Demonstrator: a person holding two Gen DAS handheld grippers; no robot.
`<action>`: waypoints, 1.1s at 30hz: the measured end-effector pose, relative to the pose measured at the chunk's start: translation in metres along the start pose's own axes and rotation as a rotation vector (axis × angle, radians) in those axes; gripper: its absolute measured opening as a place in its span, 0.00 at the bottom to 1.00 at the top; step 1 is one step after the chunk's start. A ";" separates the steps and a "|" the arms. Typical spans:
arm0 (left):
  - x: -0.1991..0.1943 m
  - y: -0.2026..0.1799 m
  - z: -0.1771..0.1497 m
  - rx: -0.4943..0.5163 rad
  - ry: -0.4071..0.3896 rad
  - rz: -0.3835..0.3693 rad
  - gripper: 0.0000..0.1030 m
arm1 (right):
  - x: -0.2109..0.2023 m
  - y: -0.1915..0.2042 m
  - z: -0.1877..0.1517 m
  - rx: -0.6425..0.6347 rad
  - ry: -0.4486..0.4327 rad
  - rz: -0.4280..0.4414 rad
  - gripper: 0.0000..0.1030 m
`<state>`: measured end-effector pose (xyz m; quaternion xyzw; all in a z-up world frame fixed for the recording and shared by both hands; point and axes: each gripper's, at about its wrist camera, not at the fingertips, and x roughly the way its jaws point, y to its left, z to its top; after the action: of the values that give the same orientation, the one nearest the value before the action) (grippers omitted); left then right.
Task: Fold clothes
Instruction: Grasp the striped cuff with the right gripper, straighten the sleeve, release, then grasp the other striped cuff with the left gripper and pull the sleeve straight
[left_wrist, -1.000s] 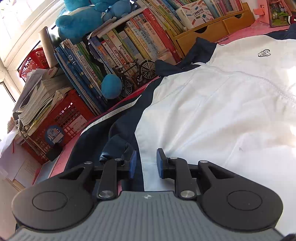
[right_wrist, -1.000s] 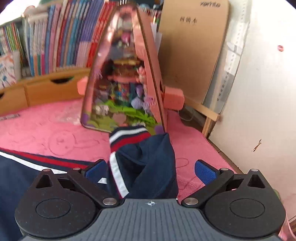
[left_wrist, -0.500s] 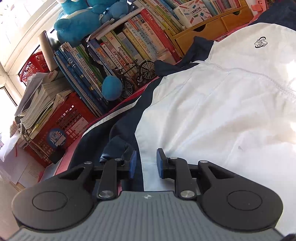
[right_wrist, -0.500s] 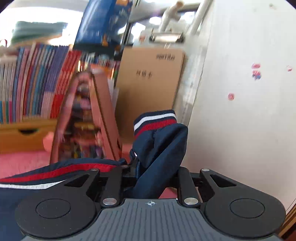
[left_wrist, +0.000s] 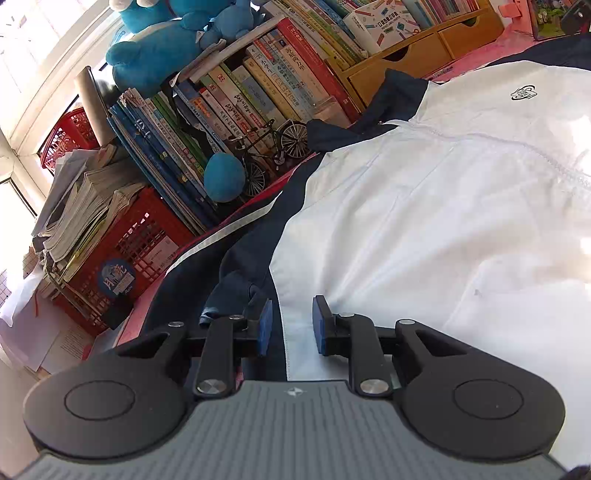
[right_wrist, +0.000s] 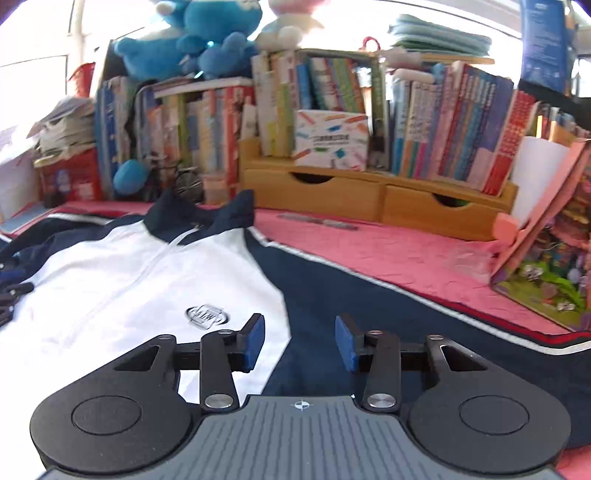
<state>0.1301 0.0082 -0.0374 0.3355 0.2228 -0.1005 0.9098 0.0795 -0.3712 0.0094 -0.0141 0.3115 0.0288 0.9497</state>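
the white and navy jacket (right_wrist: 155, 266) lies spread on the pink tabletop (right_wrist: 369, 247). the left gripper (left_wrist: 290, 326) hovers low at its hem, pads narrowly apart, gripping nothing. the right gripper (right_wrist: 299, 341), its jaws having just been closing, stands partly open and empty above the jacket's navy side panel.

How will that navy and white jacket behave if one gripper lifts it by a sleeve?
The jacket will likely be floppy: it lies flat with soft wrinkles and a slumped navy sleeve. It looks thin and light, so one sleeve would probably rise first while the body drags across the pink cloth. The smooth fabric may slip between the pads.
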 end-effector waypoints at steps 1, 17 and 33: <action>0.000 0.000 0.000 -0.001 0.000 -0.001 0.23 | 0.005 -0.001 -0.004 0.004 0.031 -0.021 0.31; 0.000 -0.001 0.000 0.003 0.000 0.003 0.22 | -0.002 0.022 -0.012 -0.050 0.025 -0.104 0.55; -0.090 0.213 -0.118 -1.068 -0.056 0.163 0.66 | 0.053 0.163 -0.011 -0.220 0.001 0.203 0.90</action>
<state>0.0813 0.2488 0.0461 -0.1605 0.1916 0.0888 0.9642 0.1052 -0.2065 -0.0319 -0.0865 0.3070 0.1585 0.9344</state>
